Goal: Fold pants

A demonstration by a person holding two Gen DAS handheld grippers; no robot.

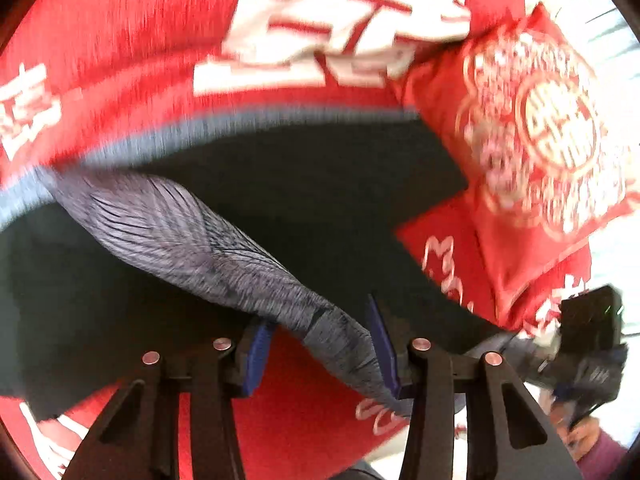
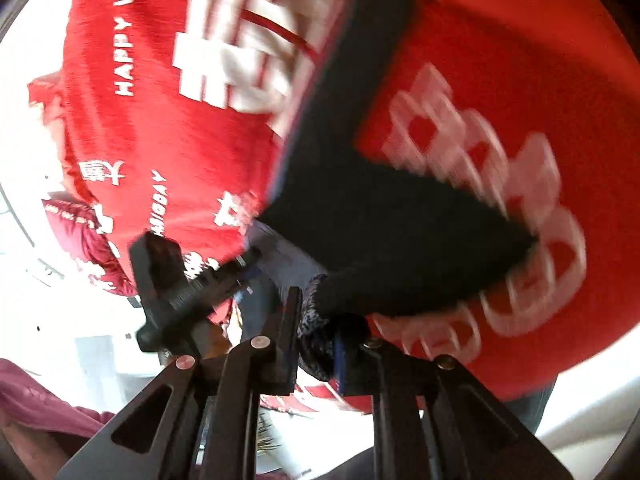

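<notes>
The pants (image 1: 280, 184) are dark with a grey ribbed band (image 1: 192, 236), and they lie spread on a red bedspread (image 1: 120, 40). In the left wrist view the band runs slantwise between the blue pads of my left gripper (image 1: 316, 316). It lies against the right pad, while a gap of red shows beside the left pad. In the right wrist view my right gripper (image 2: 318, 320) is shut on a bunched grey and black edge of the pants (image 2: 380, 240), which stretch away from it. Both views are blurred.
The bedspread (image 2: 160, 140) bears large white characters. A red pillow (image 1: 540, 120) with a white round emblem lies at the right of the left wrist view. The other gripper's black body (image 2: 168, 280) shows at the left of the right wrist view. A purple sleeve (image 2: 40, 400) is at the lower left.
</notes>
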